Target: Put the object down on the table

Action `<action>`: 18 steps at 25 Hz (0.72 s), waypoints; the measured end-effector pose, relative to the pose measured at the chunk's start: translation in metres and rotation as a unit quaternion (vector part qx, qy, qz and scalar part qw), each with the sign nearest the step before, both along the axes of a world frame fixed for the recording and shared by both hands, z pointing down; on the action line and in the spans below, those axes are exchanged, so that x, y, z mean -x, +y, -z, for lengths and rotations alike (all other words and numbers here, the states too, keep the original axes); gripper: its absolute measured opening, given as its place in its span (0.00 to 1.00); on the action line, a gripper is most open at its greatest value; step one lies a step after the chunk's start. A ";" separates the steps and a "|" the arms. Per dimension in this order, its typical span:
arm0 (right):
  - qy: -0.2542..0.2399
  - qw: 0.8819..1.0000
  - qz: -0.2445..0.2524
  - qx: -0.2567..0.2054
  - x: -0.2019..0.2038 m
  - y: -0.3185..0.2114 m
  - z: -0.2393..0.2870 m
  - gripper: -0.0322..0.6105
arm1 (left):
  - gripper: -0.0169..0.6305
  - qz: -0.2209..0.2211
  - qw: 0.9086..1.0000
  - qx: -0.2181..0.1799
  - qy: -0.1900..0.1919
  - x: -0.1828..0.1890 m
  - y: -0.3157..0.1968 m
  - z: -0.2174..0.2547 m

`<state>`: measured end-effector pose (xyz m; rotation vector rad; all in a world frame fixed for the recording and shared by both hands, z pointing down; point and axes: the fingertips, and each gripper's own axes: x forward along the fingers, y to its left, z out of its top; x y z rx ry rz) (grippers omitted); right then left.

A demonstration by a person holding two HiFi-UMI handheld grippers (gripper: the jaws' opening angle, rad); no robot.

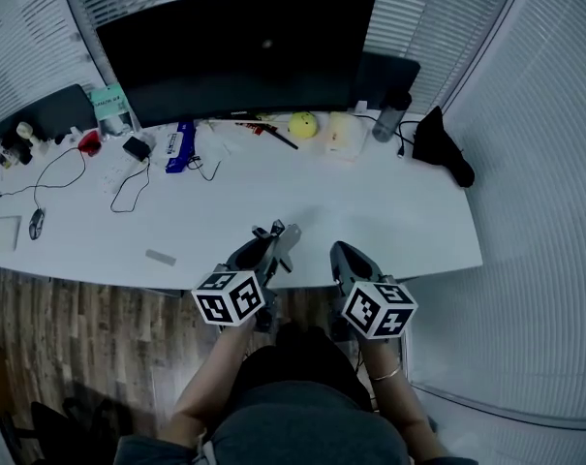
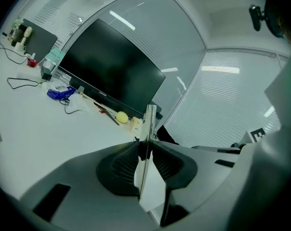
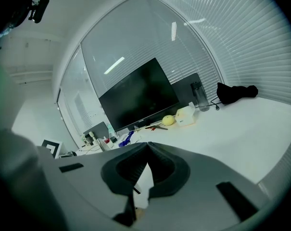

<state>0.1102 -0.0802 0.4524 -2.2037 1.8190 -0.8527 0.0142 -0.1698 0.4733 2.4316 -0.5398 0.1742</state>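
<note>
Person's forearms (image 1: 207,381) at the bottom of the head view, each carrying a gripper over the near edge of the white table (image 1: 389,211). Left gripper (image 2: 146,146) is clamped on a thin metal plate (image 2: 149,121), pinched on its flat faces and standing upright, one end poking above the jaw tips and the rest running back between the jaws. From the head view the plate (image 1: 285,244) sits just above the tabletop near the front edge, not yet set down. Right gripper (image 3: 146,144) has its jaws together with nothing between them, just beside the left one. Far side is cluttered – monitor (image 1: 236,51), yellow ball (image 1: 303,124), cables (image 1: 128,194) – well apart from the plate. Likely risks: letting go this close to the edge could send the plate onto the wood floor (image 1: 89,342); released while upright, it would probably topple flat and skid – lower it and tilt it flat first
</note>
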 end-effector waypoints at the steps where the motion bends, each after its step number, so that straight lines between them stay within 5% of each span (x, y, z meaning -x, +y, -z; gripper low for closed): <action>1: 0.000 1.000 0.004 0.001 0.000 -0.004 -0.001 0.05 | 0.18 0.001 1.000 0.001 0.001 -0.001 -0.003 0.000; 18: -0.014 0.998 0.058 0.003 -0.031 -0.067 -0.004 0.05 | 0.18 0.059 0.998 0.010 0.000 -0.018 -0.055 -0.006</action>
